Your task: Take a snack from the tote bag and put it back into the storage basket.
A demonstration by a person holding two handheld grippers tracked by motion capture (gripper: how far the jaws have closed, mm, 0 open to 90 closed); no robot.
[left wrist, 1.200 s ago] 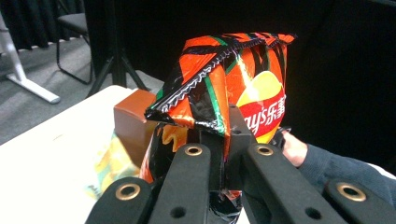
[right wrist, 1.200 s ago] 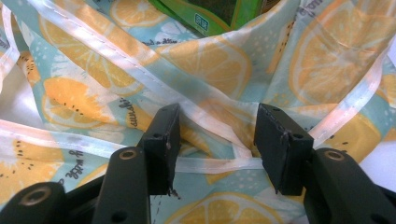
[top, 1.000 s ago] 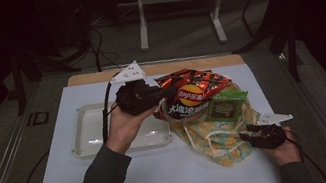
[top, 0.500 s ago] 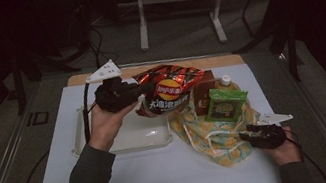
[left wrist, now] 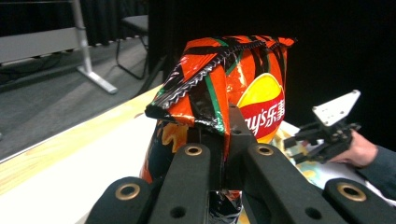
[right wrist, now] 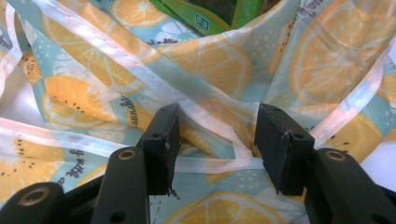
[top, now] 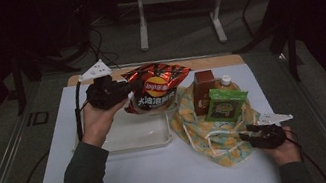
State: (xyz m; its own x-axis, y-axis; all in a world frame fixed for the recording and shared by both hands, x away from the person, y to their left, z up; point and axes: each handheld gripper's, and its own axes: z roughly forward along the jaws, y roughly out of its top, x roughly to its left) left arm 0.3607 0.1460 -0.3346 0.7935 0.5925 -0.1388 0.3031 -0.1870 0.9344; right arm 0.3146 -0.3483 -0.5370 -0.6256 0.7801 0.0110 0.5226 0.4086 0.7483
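1. The room is dark; a grey floor (top: 182, 37) lies beyond both grippers, and a pale metal stand (top: 178, 2) rises on it at the far side.
2. A wooden table (top: 226, 60) carries a white sheet (top: 155, 174) that spreads under and between the two grippers.
3. A lemon-print cloth bag (top: 209, 134) lies crumpled on the sheet just ahead of the right gripper (top: 249, 136), which rests at the bag's near edge.
4. A white tray (top: 138, 136) sits on the sheet below the left gripper (top: 131, 88) and left of the bag.
5. A red Lay's chip bag (top: 158, 90) is held above the tray's far edge; the left gripper's jaws are clenched on its crimped end, seen close in the left gripper view (left wrist: 219, 93).
6. A brown carton (top: 205, 91), a green packet (top: 224, 106) and a white-capped bottle (top: 225, 80) stand on the cloth bag, beyond the right gripper.
7. The right gripper's jaws stand apart, released, with the bag's white strap (right wrist: 210, 164) lying between them.
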